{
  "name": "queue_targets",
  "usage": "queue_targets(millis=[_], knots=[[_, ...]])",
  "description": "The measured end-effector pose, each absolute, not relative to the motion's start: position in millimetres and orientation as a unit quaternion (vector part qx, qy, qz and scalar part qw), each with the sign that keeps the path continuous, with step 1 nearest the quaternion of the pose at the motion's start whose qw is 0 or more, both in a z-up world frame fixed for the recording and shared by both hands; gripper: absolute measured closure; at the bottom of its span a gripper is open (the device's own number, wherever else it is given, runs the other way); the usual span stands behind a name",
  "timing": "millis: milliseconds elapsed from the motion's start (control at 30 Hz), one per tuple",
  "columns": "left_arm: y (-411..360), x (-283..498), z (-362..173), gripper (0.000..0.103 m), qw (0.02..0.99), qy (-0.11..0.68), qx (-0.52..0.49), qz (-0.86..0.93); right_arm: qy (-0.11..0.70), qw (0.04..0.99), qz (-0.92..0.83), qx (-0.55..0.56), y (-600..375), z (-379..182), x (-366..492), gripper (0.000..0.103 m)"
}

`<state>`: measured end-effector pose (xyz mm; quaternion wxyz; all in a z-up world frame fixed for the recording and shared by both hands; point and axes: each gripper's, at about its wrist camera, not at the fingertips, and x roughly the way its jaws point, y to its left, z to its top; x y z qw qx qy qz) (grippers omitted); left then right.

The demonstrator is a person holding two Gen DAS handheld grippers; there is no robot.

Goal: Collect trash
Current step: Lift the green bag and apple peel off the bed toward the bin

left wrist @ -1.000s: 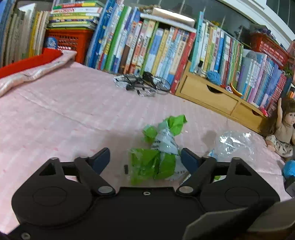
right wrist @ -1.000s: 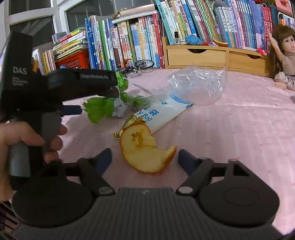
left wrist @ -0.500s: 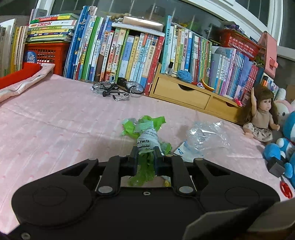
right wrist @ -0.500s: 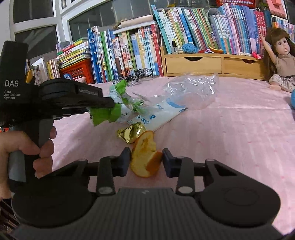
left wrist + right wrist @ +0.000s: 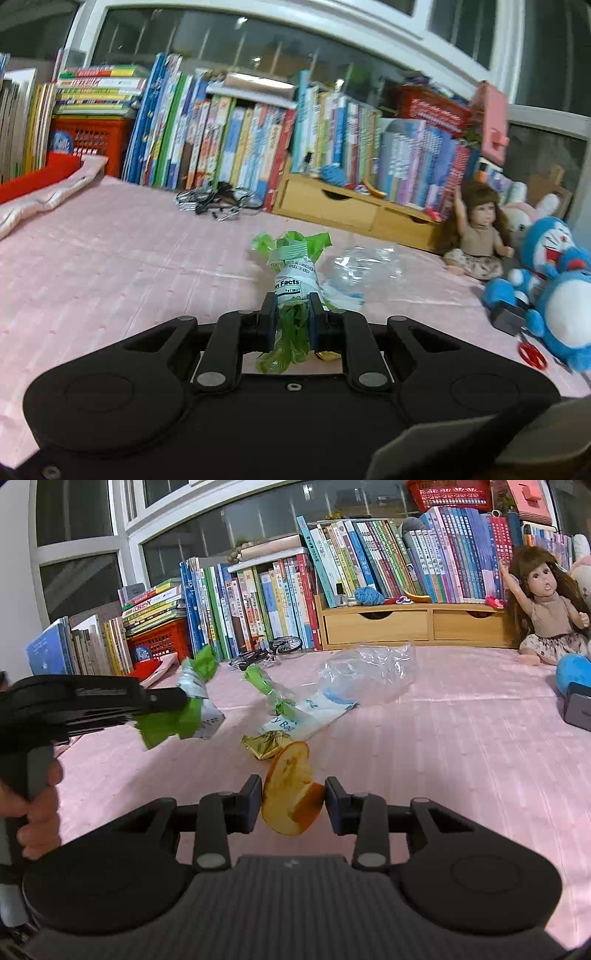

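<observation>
Two grips: left hand-held gripper [image 5: 291,319] pinches green wrapper [image 5: 295,266] reading "Facts"; right hand-held gripper [image 5: 293,799] clamps apple piece [image 5: 291,794], near gold foil [image 5: 264,744].

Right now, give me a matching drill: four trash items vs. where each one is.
Items:
1. green wrapper
2. fruit peel
3. gold foil wrapper
4. clear plastic bag

Places:
A. lying on the pink sheet just beyond the peel
B. clamped between the right gripper fingers
C. lying on the sheet nearest the wooden drawers
D. clamped between the left gripper fingers, lifted off the sheet

Pairs: 1-D, 2-B, 3-A, 4-C
</observation>
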<state>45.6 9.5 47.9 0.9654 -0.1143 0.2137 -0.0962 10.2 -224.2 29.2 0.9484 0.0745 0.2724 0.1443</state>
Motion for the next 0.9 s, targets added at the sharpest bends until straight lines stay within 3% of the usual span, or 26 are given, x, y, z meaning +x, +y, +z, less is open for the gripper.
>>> queue_targets(millis=[900], knots=[[12,-138,50,0.088,0.959,0.208,-0.119,-0.15,0.271,0.943,0.182,0.064,-221,22,-101,0.062]])
